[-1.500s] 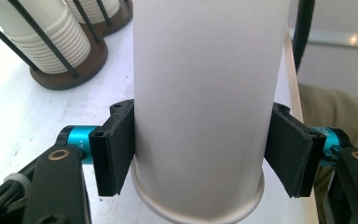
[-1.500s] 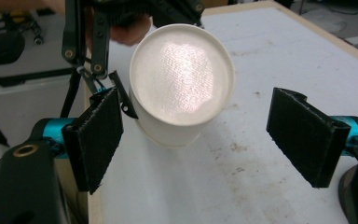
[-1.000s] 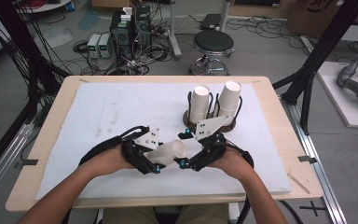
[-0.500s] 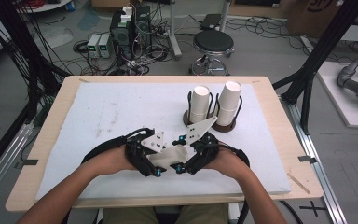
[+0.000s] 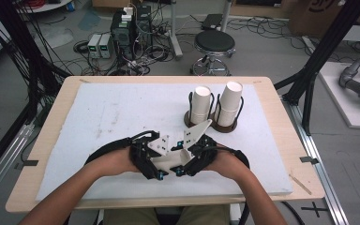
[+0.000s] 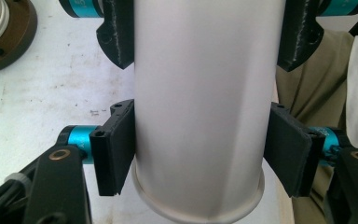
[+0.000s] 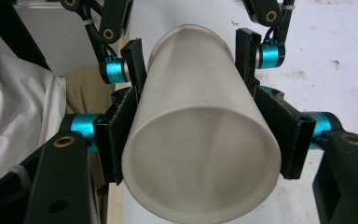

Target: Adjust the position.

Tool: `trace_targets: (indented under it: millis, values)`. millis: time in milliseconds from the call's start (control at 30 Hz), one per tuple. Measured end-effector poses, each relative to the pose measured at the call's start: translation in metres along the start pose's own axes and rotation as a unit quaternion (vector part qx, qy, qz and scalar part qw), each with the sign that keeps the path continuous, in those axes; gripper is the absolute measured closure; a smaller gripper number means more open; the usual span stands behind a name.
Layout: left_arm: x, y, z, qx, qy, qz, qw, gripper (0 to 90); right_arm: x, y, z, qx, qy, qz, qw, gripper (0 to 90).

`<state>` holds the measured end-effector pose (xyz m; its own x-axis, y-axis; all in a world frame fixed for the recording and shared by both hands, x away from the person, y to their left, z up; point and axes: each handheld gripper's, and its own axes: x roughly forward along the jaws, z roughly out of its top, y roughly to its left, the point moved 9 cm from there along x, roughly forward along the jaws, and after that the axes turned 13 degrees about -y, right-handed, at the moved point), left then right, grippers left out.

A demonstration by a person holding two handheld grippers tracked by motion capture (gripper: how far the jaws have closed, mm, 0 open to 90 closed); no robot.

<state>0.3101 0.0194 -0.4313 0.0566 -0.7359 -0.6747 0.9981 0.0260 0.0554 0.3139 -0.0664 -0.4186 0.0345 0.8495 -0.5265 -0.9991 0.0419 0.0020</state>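
A white paper cup (image 5: 170, 162) lies on its side between my two grippers, just above the white mat near the table's front middle. My left gripper (image 5: 155, 161) and right gripper (image 5: 188, 159) face each other, and both are shut on the cup. In the left gripper view the cup (image 6: 200, 93) runs away from the camera; my left gripper (image 6: 200, 154) clamps its near end, and the other gripper's pads (image 6: 114, 35) clamp it farther along. In the right gripper view the cup's open mouth (image 7: 200, 158) faces the camera, squeezed by my right gripper (image 7: 200, 140).
Two stacks of white cups (image 5: 200, 104) (image 5: 229, 102) stand in brown wire holders (image 5: 188, 123) at the mat's back right, just beyond the grippers. One holder (image 6: 21, 32) shows at the top left of the left gripper view. The white mat (image 5: 98, 122) stretches to the left.
Both grippers, still holding the cup, have drifted a little left and toward the table's front edge. The cup stacks have not moved.
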Motion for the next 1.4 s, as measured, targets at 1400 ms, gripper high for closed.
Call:
trace_targets:
  millis: [1400]
  values:
    - [-0.029,0.001,-0.013,-0.123,-0.388,0.055,0.9118,17.2,-0.035,-0.002,-0.017,0.044,-0.12,-0.035,0.9912,34.5]
